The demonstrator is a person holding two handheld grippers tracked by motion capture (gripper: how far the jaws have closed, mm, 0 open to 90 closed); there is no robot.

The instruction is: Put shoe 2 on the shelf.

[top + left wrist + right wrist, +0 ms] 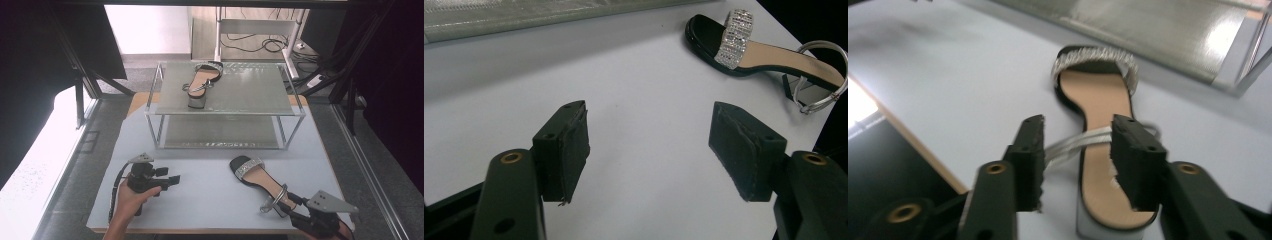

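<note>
Grey counter (210,185) carries a two-tier metal shoe rack (225,100) holding one sandal (202,82); its mate, the near sandal (260,182), lies before the right gripper (1078,150), fingers parted astride its silver ankle strap (1073,142). Left gripper (649,145) rests with fingers wide, empty.

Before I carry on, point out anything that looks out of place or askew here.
The pair is split: one sandal sits on the rack's top shelf, its mate lies on the table at a slant. The right gripper straddles its ankle strap, jaws open.
</note>
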